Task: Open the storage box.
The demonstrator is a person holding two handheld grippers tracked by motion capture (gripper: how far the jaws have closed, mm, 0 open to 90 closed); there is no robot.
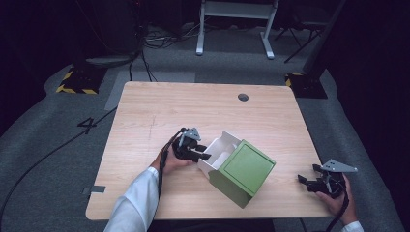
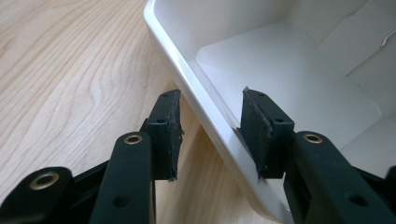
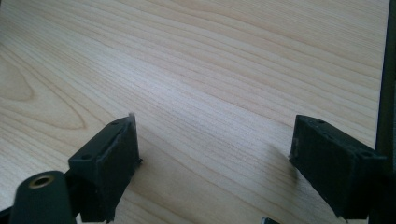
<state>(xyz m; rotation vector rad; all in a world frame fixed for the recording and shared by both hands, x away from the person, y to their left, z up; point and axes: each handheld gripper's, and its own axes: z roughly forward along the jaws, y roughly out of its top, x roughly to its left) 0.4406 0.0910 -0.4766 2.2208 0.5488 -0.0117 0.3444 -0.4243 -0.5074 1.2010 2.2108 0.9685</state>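
Nearest, at table's (image 1: 145, 104) front edge: white sleeve (image 1: 133, 203) coming in bottom left, bare hand bottom right. R gripper (image 1: 309, 178) near front right corner, held just above the wood, jaws spread wide w/ nothing between; in right gripper view just bare wood grain between the two black pads (image 3: 119, 154), table edge at far right. A bit further in, centre: green box (image 1: 241, 174), standing tilted on the tabletop, flat green face turned up and toward the R side. White inner tray (image 1: 220, 150) sticking out of box's upper-left end, open side up, looks empty as far as visible. L gripper (image 1: 203, 155) right at tray's left wall, clenched on that wall: in left gripper view one pad (image 2: 170, 133) outside the rim (image 2: 196, 93), other pad inside, thin white wall pinched between; left pad seems a hair off the wall, so contact there not fully certain. Cable trailing from L gripper back along the sleeve. Well apart from R gripper. Further back: bare wood, round dark grommet (image 1: 243, 97) near table's far edge. Beyond table: grey floor, white desk frame (image 1: 237, 19), yellow-black striped bases (image 1: 77, 79) either side, cables, a "4" marked on floor at left.
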